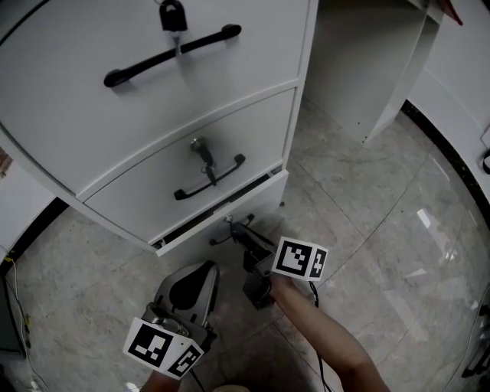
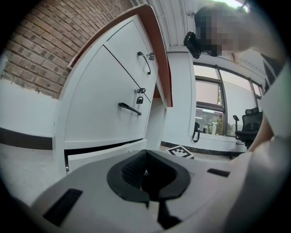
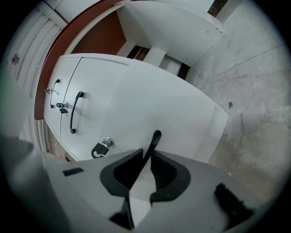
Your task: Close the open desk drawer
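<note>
The white cabinet's bottom drawer (image 1: 259, 200) stands out a little, with a dark gap above its front. In the left gripper view the same drawer (image 2: 102, 154) juts out under that gap. Its black handle (image 3: 155, 139) runs between the jaws of my right gripper (image 3: 146, 154), which are shut on it. From the head view, the right gripper (image 1: 243, 236) reaches in low at the handle (image 1: 222, 239). My left gripper (image 1: 204, 269) hangs lower left, apart from the drawer, pointing at the cabinet. The left gripper (image 2: 146, 153) has its tips together and nothing between them.
Above are a middle drawer with a handle (image 1: 208, 178) and lock, and a top drawer with a padlock (image 1: 173, 15). Right of the cabinet lies the desk's open recess (image 1: 367, 69) above the marble floor (image 1: 383, 222). Cables (image 1: 14, 302) trail at the far left.
</note>
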Motion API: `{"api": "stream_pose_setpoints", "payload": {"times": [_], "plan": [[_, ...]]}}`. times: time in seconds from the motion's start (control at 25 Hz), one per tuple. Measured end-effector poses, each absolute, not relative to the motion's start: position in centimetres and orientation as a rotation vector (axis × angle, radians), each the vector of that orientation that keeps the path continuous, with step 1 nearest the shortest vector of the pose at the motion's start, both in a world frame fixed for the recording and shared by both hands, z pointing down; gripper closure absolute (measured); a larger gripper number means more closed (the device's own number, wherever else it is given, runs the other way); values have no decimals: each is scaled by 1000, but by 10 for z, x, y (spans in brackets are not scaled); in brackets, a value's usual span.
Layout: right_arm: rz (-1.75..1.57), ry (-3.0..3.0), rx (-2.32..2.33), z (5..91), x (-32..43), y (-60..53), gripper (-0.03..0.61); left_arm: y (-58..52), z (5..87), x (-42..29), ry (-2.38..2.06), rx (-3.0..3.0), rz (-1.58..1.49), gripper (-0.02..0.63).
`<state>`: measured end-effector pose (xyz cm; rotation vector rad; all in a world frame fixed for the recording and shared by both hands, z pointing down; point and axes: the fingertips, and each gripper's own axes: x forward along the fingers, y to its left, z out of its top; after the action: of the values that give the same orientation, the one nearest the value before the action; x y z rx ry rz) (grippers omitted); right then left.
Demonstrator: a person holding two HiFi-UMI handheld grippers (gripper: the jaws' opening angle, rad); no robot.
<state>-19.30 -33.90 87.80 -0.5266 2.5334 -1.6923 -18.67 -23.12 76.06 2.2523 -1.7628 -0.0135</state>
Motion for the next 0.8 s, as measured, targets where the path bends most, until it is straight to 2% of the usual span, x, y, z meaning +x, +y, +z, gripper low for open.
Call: {"api": "stream_pose_setpoints", "payload": {"times": [0.8], "plan": [[-1684,2507,-559,879,-212,-354,515,-227,762,-201,-1788,2238,-25,604]]}}
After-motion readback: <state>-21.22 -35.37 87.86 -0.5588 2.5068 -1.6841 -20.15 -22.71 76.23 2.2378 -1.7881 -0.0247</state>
